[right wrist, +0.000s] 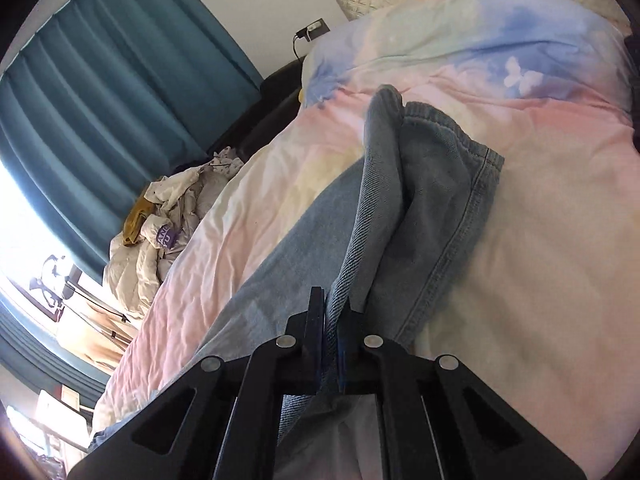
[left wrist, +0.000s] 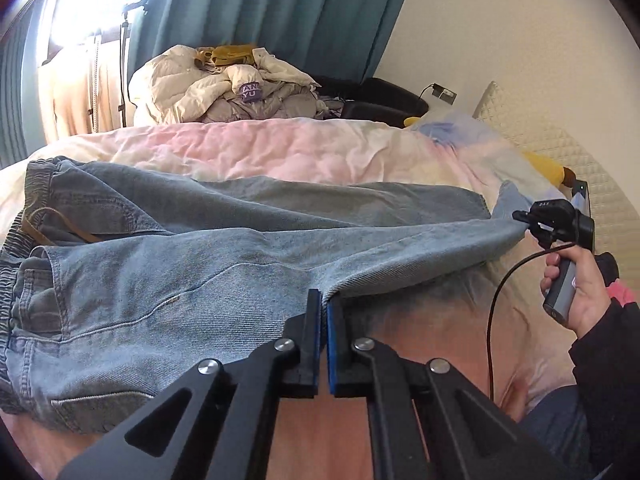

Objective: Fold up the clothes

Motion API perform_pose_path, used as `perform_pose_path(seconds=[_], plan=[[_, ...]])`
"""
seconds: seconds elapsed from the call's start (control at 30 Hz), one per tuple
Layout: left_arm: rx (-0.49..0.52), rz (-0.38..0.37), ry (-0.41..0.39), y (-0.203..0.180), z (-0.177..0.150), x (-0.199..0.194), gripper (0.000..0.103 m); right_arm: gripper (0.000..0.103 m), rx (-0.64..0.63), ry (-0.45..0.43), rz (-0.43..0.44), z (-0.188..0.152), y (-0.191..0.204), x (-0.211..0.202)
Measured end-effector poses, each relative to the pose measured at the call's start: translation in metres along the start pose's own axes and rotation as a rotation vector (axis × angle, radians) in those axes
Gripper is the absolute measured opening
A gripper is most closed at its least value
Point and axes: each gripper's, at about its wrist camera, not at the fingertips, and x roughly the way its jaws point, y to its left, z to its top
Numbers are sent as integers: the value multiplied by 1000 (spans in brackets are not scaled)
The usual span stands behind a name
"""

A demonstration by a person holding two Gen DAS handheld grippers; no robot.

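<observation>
The jeans (left wrist: 168,264) lie lengthwise across the bed (left wrist: 280,148), not yet folded — the left hand-held gripper (left wrist: 324,300) is clamped on the near leg's edge, the right hand-held gripper (right wrist: 330,300) pinches its hem — so the fold looks barely begun.

Purple patch (left wrist: 249,91) on cream jacket (left wrist: 188,88) in pile: white letters "AN" over "YU", partly hidden.

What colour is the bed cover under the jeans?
The bed cover is pastel tie-dye: pink, cream and blue patches with a white butterfly, clearest in the right wrist view.
</observation>
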Motion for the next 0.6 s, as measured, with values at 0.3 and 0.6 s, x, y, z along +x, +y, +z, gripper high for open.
perform_pose_path(seconds=[0.3, 0.6], plan=[[-43, -17, 78, -2, -29, -11, 2, 7, 307, 165, 8, -19, -89, -17], [-92, -35, 103, 5, -30, -1, 2, 35, 431, 29, 2, -2, -139, -45]])
